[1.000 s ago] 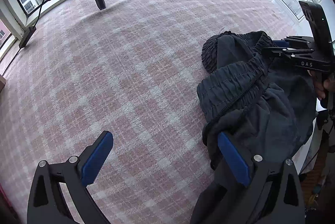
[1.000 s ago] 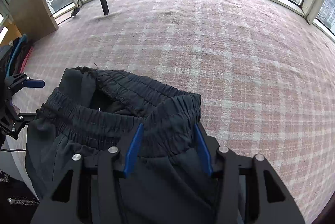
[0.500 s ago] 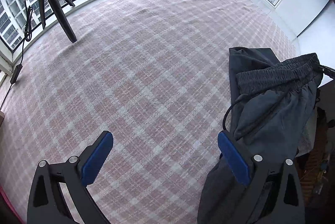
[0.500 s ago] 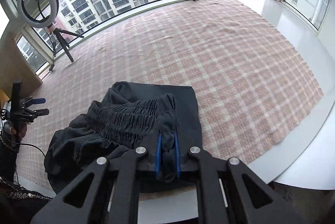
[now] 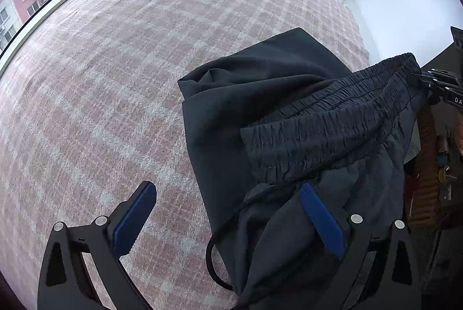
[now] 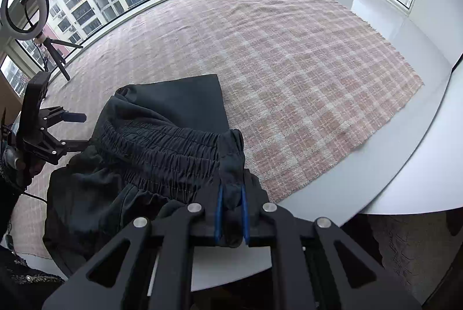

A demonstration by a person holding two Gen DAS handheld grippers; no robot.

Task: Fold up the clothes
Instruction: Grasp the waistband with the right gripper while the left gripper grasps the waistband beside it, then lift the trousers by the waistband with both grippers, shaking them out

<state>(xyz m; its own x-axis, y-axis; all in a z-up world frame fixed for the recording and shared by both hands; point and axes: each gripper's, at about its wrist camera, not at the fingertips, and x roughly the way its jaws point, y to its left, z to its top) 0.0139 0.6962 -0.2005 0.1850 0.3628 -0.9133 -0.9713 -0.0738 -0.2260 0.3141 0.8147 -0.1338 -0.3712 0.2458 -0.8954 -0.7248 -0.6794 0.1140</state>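
Dark grey shorts [image 5: 260, 95] with an elastic waistband [image 5: 332, 119] lie partly on the pink plaid cloth [image 5: 115, 78]. In the left wrist view my left gripper [image 5: 228, 211] is open; its right pad [image 5: 322, 218] rests against the fabric below the waistband, and its left pad is over bare cloth. A drawstring loop [image 5: 214, 260] hangs by it. In the right wrist view my right gripper [image 6: 231, 208] is shut on the waistband's end [image 6: 231, 165], lifting it. The shorts [image 6: 162, 142] stretch left toward the left gripper [image 6: 79, 130]. The right gripper [image 5: 419, 81] shows at the left wrist view's right edge.
The plaid cloth [image 6: 289, 64] covers a white table [image 6: 405, 165] whose curved near edge lies right of the shorts. A ring light on a tripod [image 6: 24, 6] stands at the far left by the windows. A hand [image 6: 17, 162] holds the left gripper.
My right gripper went from open around the waistband to shut on it, then lifted and drew it back toward the table's near edge. The left gripper stayed open and moved in against the shorts.
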